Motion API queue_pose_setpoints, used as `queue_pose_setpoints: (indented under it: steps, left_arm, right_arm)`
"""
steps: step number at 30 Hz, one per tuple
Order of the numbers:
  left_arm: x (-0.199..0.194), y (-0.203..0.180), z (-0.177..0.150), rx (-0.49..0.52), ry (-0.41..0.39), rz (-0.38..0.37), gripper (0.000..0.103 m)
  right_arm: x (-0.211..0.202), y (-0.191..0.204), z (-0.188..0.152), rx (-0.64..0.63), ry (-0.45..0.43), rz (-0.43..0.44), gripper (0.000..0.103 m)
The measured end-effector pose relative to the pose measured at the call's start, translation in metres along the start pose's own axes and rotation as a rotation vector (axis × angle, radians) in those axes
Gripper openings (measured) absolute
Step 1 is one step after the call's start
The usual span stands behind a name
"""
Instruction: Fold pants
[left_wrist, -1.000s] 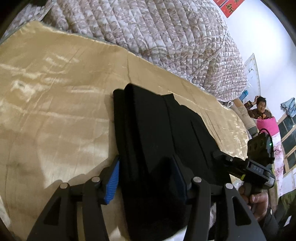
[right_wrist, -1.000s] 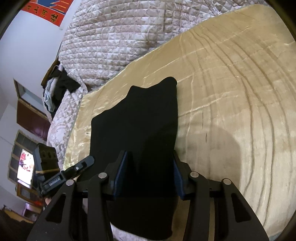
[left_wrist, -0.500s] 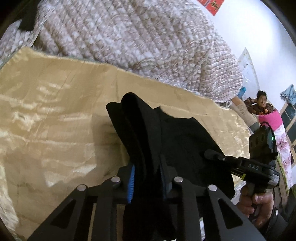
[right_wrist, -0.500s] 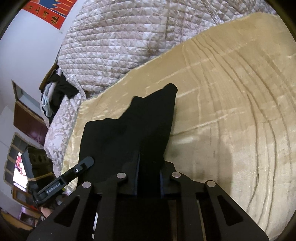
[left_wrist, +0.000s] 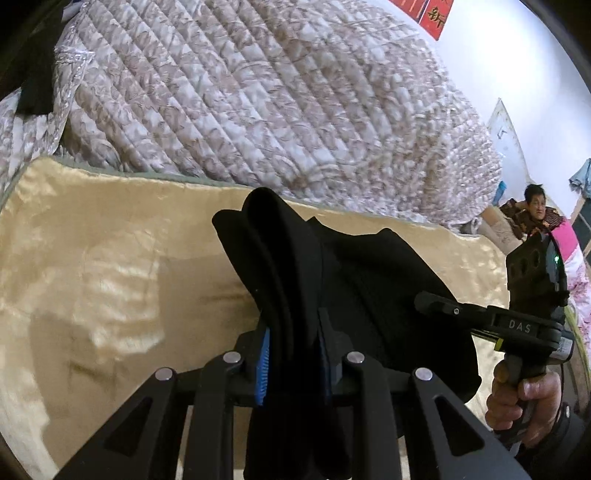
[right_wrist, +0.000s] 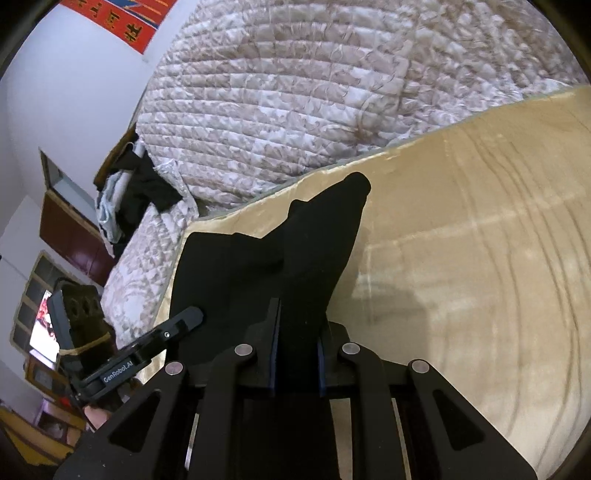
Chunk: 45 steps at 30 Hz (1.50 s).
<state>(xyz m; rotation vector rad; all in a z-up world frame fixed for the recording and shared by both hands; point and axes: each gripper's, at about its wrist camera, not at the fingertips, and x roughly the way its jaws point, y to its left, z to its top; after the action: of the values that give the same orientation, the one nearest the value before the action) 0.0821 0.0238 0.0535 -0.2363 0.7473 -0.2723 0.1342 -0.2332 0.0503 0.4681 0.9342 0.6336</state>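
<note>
**Both tongs have bitten the pants and raised the near end**

Golden satin bedspread (left_wrist: 92, 258) spreads out ahead of both tongs, with a quilted blanket (left_wrist: 258, 92) heaped beyond it. A second ago the tongs stood wide, straddling the flat black pants (left_wrist: 369, 277). Now the left tongs (left_wrist: 293, 358) are pinched narrow on a bunched ridge of cloth, and the right tongs (right_wrist: 295, 354) are squeezed on the same garment just beside them. The near end has come up off the spread, peaking in front of the pads, while the far end still rests on the satin ahead. My reading: the grip is made, and the fold-over toward the far end can begin
</note>
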Motion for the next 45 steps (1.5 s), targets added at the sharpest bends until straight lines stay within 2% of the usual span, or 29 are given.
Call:
queue_pose_setpoints:
  steps: [4,6,8,9,11,14,18,20,21,25,27,35,39,45]
  left_arm:
    - [0.028,0.023,0.003,-0.002,0.026,0.039,0.026]
    - [0.047,0.035,-0.002,-0.017,0.079,0.077,0.032]
    - [0.049,0.046,-0.006,-0.06,0.088,0.092,0.04]
    - [0.046,0.048,-0.007,-0.071,0.088,0.093,0.041]
    - [0.034,0.048,-0.007,-0.062,0.067,0.149,0.04]
    - [0.013,0.043,-0.01,-0.05,0.016,0.213,0.038]
    - [-0.014,0.017,-0.016,-0.016,-0.055,0.163,0.038]
    - [-0.019,-0.002,-0.027,0.03,-0.07,0.14,0.038]
    - [-0.018,-0.009,-0.033,0.053,-0.062,0.136,0.038]
    - [0.003,-0.014,-0.057,0.087,0.024,0.2,0.038]
    - [0.006,-0.015,-0.062,0.114,0.011,0.233,0.038]
    - [-0.002,-0.016,-0.063,0.099,-0.001,0.245,0.038]
    - [0.002,-0.016,-0.066,0.097,0.011,0.255,0.04]
    - [-0.006,-0.017,-0.066,0.097,-0.001,0.271,0.04]
  right_arm:
    - [0.033,-0.005,0.014,-0.007,0.025,-0.023,0.015]
    - [0.046,-0.013,0.014,0.006,0.043,-0.042,0.015]
    - [0.059,-0.027,0.011,0.018,0.09,-0.096,0.019]
    - [0.059,-0.032,0.009,0.021,0.101,-0.12,0.024]
    - [0.049,-0.033,0.008,0.017,0.08,-0.153,0.028]
    - [0.022,-0.022,0.008,-0.059,0.01,-0.225,0.028]
    - [0.004,0.002,-0.004,-0.164,-0.041,-0.263,0.028]
    - [0.003,0.016,-0.016,-0.221,-0.041,-0.27,0.027]
    - [0.005,0.023,-0.023,-0.243,-0.037,-0.274,0.024]
    - [0.028,0.03,-0.053,-0.315,0.057,-0.318,0.021]
    - [0.037,0.027,-0.062,-0.345,0.081,-0.352,0.021]
    - [0.014,0.033,-0.065,-0.351,0.006,-0.34,0.021]
    - [0.026,0.026,-0.07,-0.339,0.066,-0.358,0.021]
    - [0.012,0.033,-0.07,-0.342,0.017,-0.358,0.021]
